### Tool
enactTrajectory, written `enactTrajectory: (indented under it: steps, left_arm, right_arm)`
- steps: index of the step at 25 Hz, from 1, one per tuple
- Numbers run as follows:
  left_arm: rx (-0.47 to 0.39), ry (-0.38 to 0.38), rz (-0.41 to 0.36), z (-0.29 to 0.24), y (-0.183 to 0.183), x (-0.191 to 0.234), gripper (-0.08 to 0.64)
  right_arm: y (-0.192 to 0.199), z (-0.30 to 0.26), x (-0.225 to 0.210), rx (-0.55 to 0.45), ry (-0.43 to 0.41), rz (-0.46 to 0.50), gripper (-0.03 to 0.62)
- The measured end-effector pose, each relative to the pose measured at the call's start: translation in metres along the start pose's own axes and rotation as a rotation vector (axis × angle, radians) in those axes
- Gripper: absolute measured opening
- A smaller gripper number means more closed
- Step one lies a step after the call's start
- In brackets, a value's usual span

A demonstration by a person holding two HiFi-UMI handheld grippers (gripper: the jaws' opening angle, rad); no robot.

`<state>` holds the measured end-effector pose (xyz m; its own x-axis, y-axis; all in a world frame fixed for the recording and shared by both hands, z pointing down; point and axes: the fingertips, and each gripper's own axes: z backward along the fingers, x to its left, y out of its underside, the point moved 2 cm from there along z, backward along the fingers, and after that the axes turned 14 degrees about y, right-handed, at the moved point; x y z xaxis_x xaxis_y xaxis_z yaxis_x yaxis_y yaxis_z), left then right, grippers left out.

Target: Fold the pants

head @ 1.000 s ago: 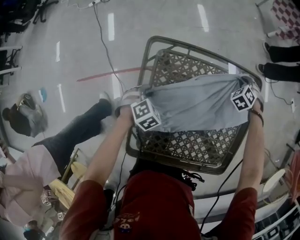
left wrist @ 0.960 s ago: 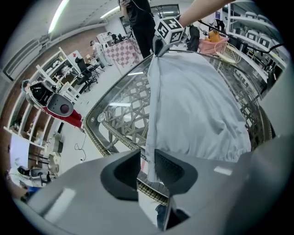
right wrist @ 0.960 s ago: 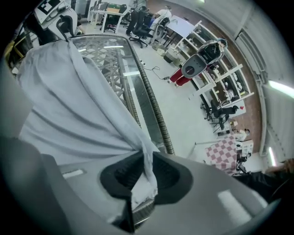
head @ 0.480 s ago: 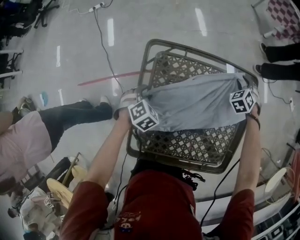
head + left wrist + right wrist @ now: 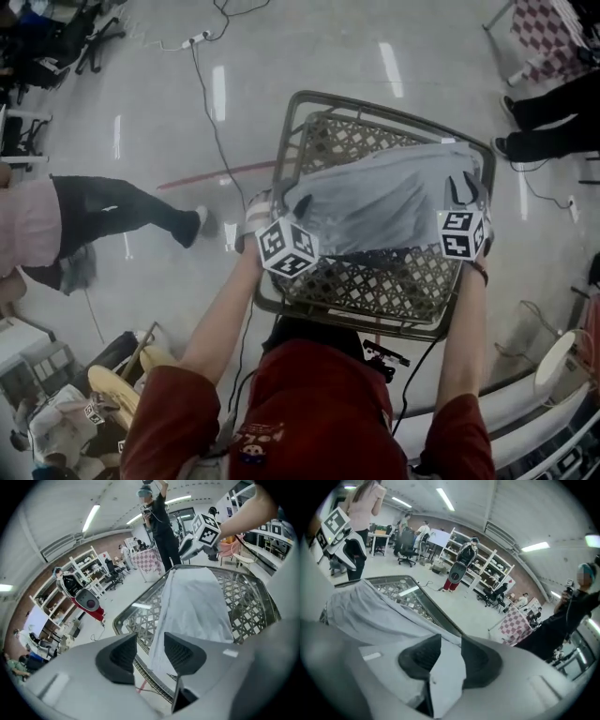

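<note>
The pants point(image 5: 380, 202) lie draped across the lattice table point(image 5: 375, 281); both grippers' jaws have just been opening. The left gripper point(image 5: 150, 639) stands apart, clear of cloth; the right gripper point(image 5: 450, 641) gapes with 1 corner seemingly loose inside; lift both straight off, without dragging the fold.

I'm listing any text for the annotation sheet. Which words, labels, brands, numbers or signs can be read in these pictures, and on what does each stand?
No text here can be read.
red shirt: orange print, too blurred to read.
left marker cube and right marker cube: black-and-white square patterns, no words or numbers.
grey pants: no label or print shows.
</note>
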<state>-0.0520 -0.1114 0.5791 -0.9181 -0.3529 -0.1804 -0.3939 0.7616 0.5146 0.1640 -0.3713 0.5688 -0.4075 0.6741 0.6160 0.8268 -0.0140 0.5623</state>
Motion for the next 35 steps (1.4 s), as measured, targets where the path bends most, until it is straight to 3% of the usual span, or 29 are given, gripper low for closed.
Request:
enactTrajectory:
  steps: [6, 11, 16, 20, 25, 29, 32, 35]
  left_arm:
    - [-0.251, -0.141, 0.069, 0.055, -0.029, -0.023, 0.193]
    - [-0.479, -0.211, 0.136, 0.107, -0.055, -0.054, 0.193]
    - [-0.662, -0.242, 0.178, 0.159, -0.073, -0.101, 0.192]
    - [-0.772, -0.254, 0.214, 0.195, -0.080, -0.143, 0.189]
    - [-0.917, -0.273, 0.225, 0.246, -0.081, -0.198, 0.133]
    - [-0.975, -0.293, 0.248, 0.276, -0.082, -0.235, 0.076]
    - [-0.978, -0.292, 0.239, 0.291, -0.075, -0.254, 0.016]
    - [-0.973, -0.291, 0.232, 0.305, -0.072, -0.264, 0.006]
  right_arm:
    - [-0.017, 0.100, -0.002, -0.127, 0.076, -0.242, 0.124]
    - [-0.027, 0.186, 0.004, -0.232, 0.083, -0.401, 0.124]
    - [-0.034, 0.274, 0.007, -0.370, 0.101, -0.537, 0.124]
    - [-0.030, 0.336, 0.016, -0.461, 0.127, -0.592, 0.124]
    - [-0.005, 0.408, 0.018, -0.536, 0.180, -0.719, 0.124]
    - [0.025, 0.448, 0.012, -0.553, 0.200, -0.768, 0.092]
    - [0.037, 0.471, 0.013, -0.553, 0.200, -0.801, 0.030]
    - [0.039, 0.485, 0.016, -0.562, 0.190, -0.807, 0.002]
